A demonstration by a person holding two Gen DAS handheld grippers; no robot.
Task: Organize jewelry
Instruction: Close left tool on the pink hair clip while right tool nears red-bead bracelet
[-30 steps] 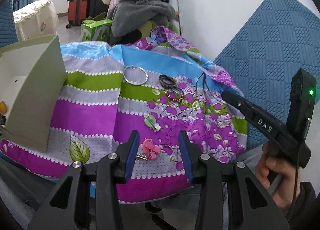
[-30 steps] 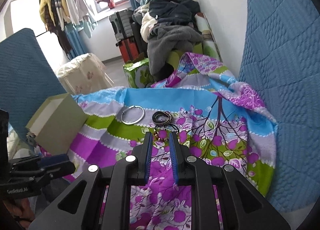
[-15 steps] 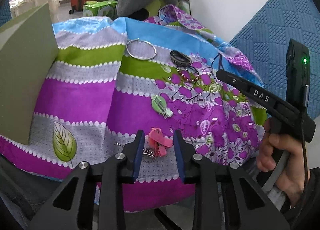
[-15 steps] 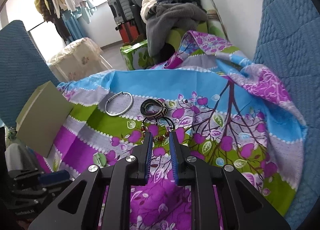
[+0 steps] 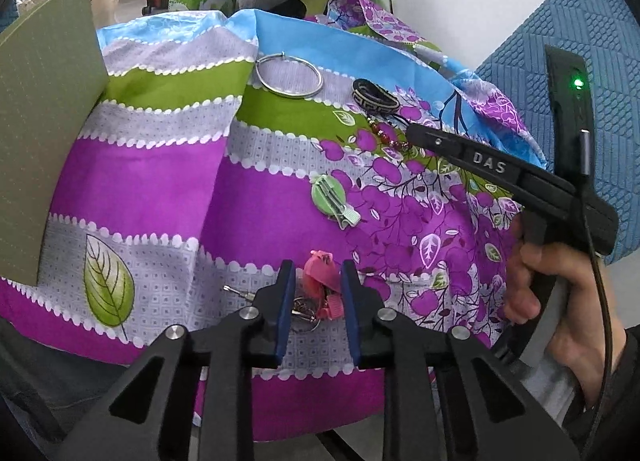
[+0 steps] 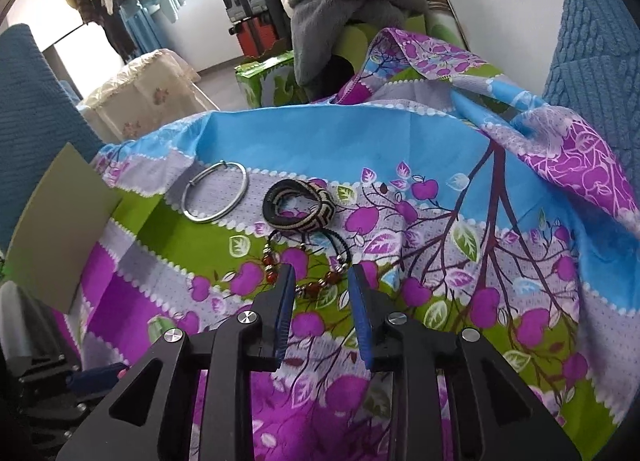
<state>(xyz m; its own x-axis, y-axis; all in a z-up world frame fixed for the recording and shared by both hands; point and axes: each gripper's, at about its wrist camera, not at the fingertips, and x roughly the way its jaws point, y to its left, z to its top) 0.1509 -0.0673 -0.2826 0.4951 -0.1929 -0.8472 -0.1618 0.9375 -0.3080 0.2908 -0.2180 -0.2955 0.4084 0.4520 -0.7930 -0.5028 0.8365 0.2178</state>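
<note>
The left gripper (image 5: 316, 289) is straddling the pink hair clip (image 5: 320, 281) at the patterned cloth's (image 5: 160, 189) near edge, fingers partly open, not yet gripping, risking snagging fabric, while the right gripper (image 6: 322, 287), similarly parted and empty, is hovering over the beaded bracelet (image 6: 316, 281).

The cloth (image 5: 152, 181) is banded in sky blue, lime green, magenta and pale lilac dotted with tiny squares, edged with white scallops and printed with green leaves and purple apples on dark branches. On it lie a silver ring (image 5: 289, 77), a black-and-cream woven band (image 6: 299, 210), red-beaded cord (image 6: 316, 285), a pale green clip (image 5: 332, 197) and a pink clip (image 5: 320, 281). The box (image 5: 44, 117) is dull olive, the grippers' pads (image 5: 285, 313) blue on black.
</note>
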